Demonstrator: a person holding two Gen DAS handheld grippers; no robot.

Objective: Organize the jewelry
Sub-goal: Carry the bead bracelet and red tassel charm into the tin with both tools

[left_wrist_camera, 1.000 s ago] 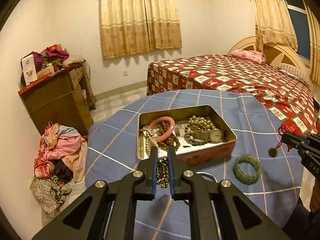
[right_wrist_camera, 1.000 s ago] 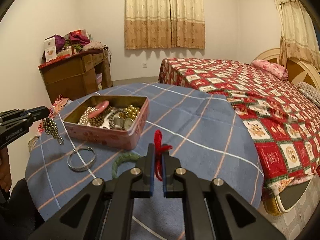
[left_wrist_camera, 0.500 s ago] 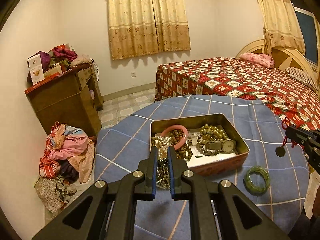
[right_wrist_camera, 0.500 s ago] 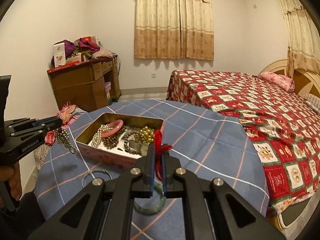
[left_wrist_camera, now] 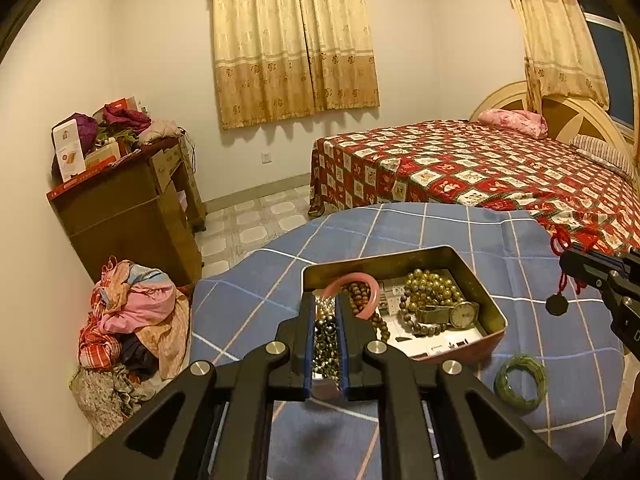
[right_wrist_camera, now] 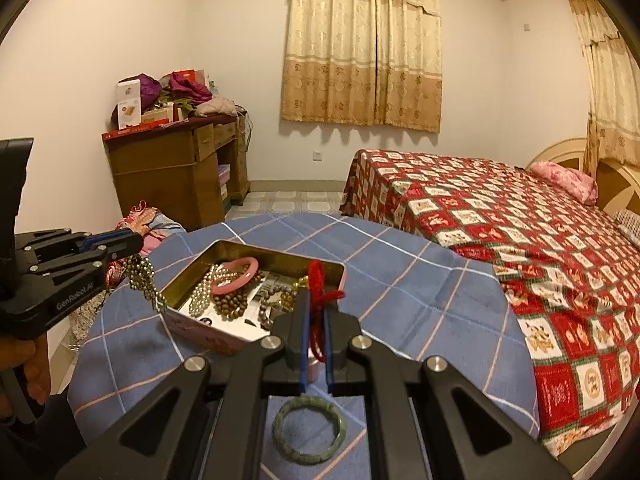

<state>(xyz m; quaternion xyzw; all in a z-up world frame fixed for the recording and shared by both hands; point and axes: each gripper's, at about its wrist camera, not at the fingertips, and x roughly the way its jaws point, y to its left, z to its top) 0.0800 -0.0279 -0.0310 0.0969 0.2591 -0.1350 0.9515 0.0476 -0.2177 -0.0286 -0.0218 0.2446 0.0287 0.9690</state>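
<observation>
We are pinching a dark beaded strand [left_wrist_camera: 325, 340] in the left tool [left_wrist_camera: 325, 344], hanging it just beside the near left corner of the open tin [left_wrist_camera: 472, 262] — probably so it drops in without tangling. The tool's side is reading "GenRobot.AI". In the right tool [right_wrist_camera: 316, 332] we are clamping a red cord [right_wrist_camera: 320, 280] whose dark pendant [left_wrist_camera: 556, 303] is dangling clear of the tabletop [left_wrist_camera: 420, 224]. A green bangle [right_wrist_camera: 310, 430] is lying loose nearby.

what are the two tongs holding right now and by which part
Left tongs: dark metallic bead strand, pinched near its top. Right tongs: red cord of a dark octagonal pendant, which dangles below.
</observation>
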